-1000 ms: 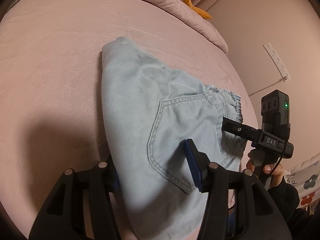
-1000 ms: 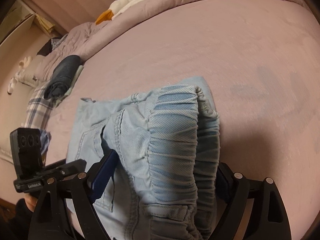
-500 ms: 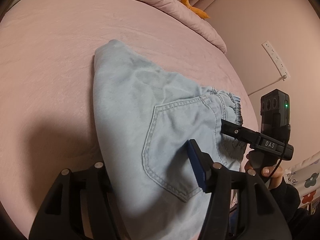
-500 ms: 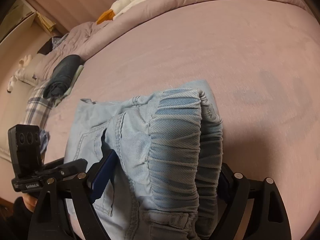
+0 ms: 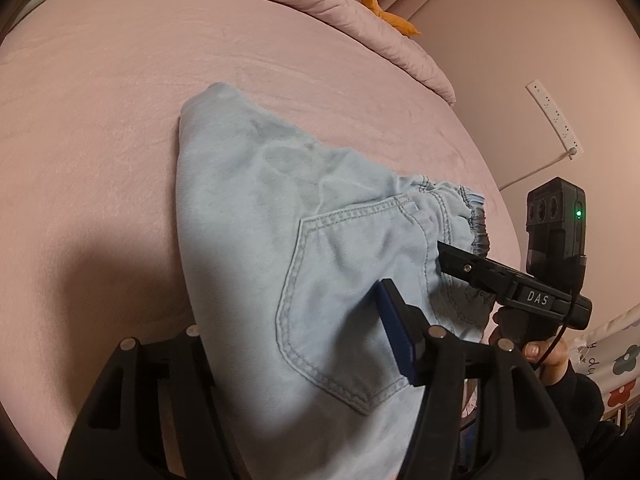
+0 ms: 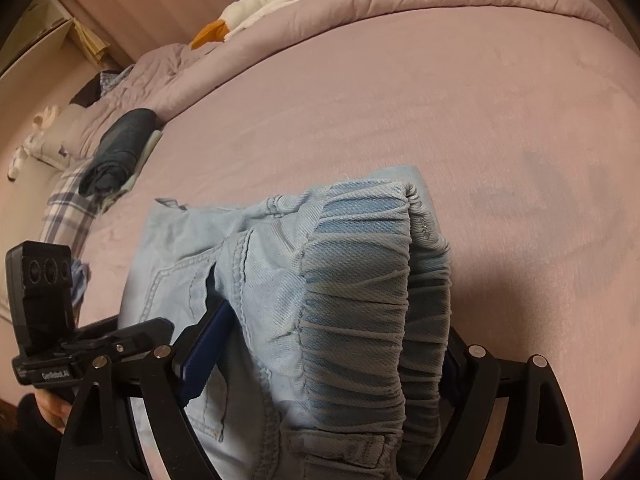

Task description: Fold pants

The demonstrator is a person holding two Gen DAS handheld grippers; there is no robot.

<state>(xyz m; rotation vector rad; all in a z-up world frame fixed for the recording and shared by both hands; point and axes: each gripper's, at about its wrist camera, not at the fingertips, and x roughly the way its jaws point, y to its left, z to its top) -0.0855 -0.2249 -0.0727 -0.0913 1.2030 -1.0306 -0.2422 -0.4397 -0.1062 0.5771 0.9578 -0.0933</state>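
Note:
Light blue denim pants [image 5: 280, 240] lie folded in a thick stack on the pink bed, back pocket [image 5: 348, 300] up. My left gripper [image 5: 292, 344] straddles the near edge of the stack with its jaws wide apart; its right blue pad [image 5: 394, 332] rests on the pocket, and its left finger is hidden under the cloth. My right gripper [image 6: 324, 344] straddles the elastic waistband [image 6: 360, 300] of the pants [image 6: 248, 264] with its jaws wide. It also shows in the left wrist view [image 5: 512, 280] at the waistband end.
A pink duvet [image 6: 360, 4] with a white and orange plush toy [image 6: 256, 8] lies along the far side. Rolled dark clothes [image 6: 120, 148] on plaid fabric sit at the bed's left edge. A power strip [image 5: 554, 118] hangs on the wall.
The pants stack has shifted slightly on the bed with both grippers around it. Both grippers keep the same wide opening.

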